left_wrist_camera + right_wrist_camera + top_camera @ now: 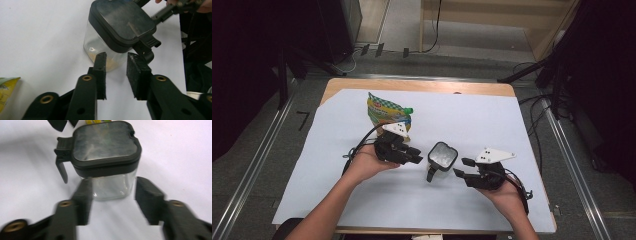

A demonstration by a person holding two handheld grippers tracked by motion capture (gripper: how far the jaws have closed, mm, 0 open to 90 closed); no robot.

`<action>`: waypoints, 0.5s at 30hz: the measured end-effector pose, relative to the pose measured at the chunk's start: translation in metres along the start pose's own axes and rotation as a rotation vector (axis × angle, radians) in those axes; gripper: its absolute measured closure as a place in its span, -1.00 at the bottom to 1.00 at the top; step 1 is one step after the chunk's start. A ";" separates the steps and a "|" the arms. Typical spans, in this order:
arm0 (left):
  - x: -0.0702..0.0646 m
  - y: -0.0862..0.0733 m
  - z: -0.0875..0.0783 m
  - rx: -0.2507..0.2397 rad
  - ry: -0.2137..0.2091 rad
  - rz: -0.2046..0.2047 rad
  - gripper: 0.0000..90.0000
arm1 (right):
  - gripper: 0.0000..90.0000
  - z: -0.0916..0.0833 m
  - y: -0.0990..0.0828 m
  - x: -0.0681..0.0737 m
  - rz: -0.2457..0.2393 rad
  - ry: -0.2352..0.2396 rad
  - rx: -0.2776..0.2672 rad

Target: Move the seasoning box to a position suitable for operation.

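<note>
A small clear jar (pixel 442 157) with a dark lid and a side handle stands mid-table on the white sheet. My left gripper (pixel 418 155) lies just left of it, jaws aimed at it. In the left gripper view the left gripper (pixel 116 67) is open with nothing between its pads, and the jar (pixel 120 27) stands just beyond the tips with some pale crumbs at its bottom. My right gripper (pixel 462 166) sits to the jar's right. In the right gripper view it (pixel 113 192) is open, and the jar (pixel 106 147) stands just ahead of the tips, untouched.
A green and yellow snack bag (pixel 387 114) stands behind the left gripper, near the far side of the white sheet (pixel 362 200). The wooden table edge (pixel 422 85) shows at the back. Dark stands and cables surround the table.
</note>
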State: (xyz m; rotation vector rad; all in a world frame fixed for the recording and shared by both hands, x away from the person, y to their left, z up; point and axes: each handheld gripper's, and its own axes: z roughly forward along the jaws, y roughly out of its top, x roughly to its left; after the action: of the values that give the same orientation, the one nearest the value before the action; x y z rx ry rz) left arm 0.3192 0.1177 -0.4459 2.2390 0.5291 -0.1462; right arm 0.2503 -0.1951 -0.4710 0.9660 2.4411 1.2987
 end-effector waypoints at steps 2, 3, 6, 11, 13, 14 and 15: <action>0.001 0.000 0.000 -0.012 -0.003 -0.003 0.72 | 0.50 0.002 0.001 -0.004 0.028 0.018 0.013; 0.001 0.000 0.000 -0.017 0.001 0.001 0.76 | 0.61 0.004 0.002 -0.006 0.055 0.027 0.018; 0.000 0.000 -0.002 -0.020 0.006 0.023 0.92 | 0.87 0.006 0.000 -0.009 0.087 0.010 0.026; -0.002 -0.002 0.002 -0.037 0.022 0.030 0.98 | 1.00 0.005 -0.001 -0.011 0.135 0.004 0.027; -0.003 -0.003 0.005 -0.029 0.029 0.028 0.97 | 1.00 0.006 0.000 -0.012 0.144 0.004 0.022; -0.003 -0.003 0.005 -0.029 0.029 0.028 0.97 | 1.00 0.006 0.000 -0.012 0.144 0.004 0.022; -0.003 -0.003 0.008 -0.023 0.042 0.027 0.97 | 1.00 0.007 0.000 -0.014 0.151 0.008 0.018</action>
State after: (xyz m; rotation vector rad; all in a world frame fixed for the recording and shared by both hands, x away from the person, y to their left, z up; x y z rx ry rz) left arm 0.3156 0.1128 -0.4522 2.2299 0.5209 -0.0788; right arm 0.2642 -0.1990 -0.4769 1.1725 2.4303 1.3316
